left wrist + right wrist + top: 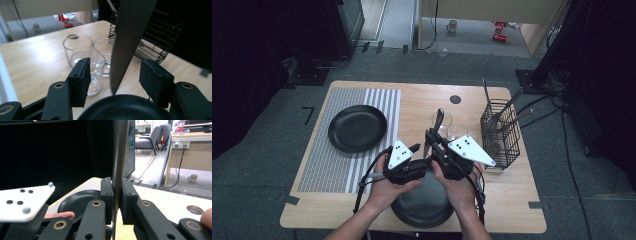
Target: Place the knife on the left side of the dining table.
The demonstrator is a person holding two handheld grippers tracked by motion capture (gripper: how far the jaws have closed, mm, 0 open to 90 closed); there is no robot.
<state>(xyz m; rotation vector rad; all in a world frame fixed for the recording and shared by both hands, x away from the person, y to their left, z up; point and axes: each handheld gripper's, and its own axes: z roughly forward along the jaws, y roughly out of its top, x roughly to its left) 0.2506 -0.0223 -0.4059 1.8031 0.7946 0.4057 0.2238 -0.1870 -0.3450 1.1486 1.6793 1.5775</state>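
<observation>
Here, the right gripper (pixel 117 195) clamps one knife (pixel 119 157) upright, while the left gripper (pixel 113 80) stands half-wide around its blade, pads not touching.

Below them, at the table's near edge, lies one black plate (pixel 422 205). A second plate (pixel 357 128) sits on the striped mat (pixel 337 170) at the left edge. Three glasses (pixel 77 46) stand mid-table; one wire basket (pixel 504 135) holds utensils at the right edge.

— Around the striped placemat (pixel 349 145)?
— Black plate (pixel 357 128) on it; three clear glasses (pixel 86 63) to its right; beyond them, black wire cutlery basket (pixel 502 132) holding utensils.
</observation>
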